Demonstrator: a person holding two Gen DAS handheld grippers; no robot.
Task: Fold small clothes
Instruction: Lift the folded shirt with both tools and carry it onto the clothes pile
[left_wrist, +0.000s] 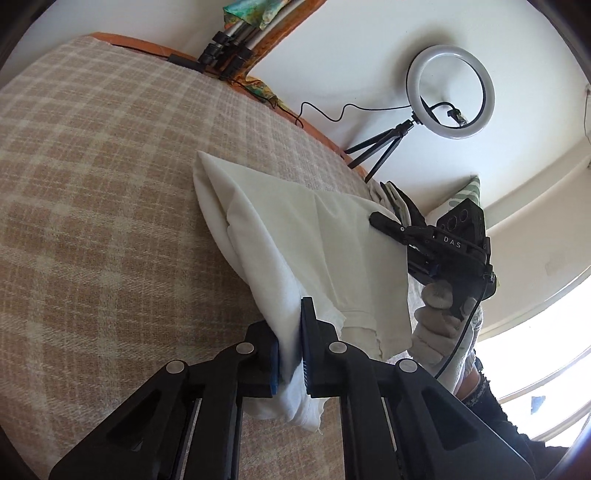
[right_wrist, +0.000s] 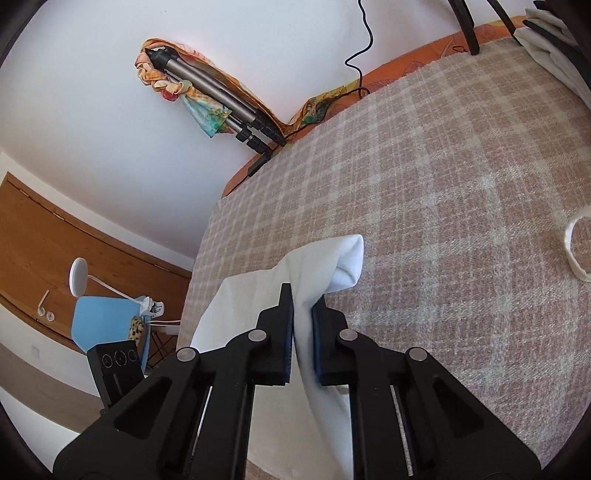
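The left gripper (left_wrist: 291, 354) pinches one end of the white cloth (left_wrist: 295, 236) between its fingers. The right gripper (right_wrist: 303, 325) pinches the other end. The cloth hangs over the checked blanket (left_wrist: 110, 177).

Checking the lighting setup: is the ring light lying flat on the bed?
No, the ring light stands upright on its small tripod beyond the bed.
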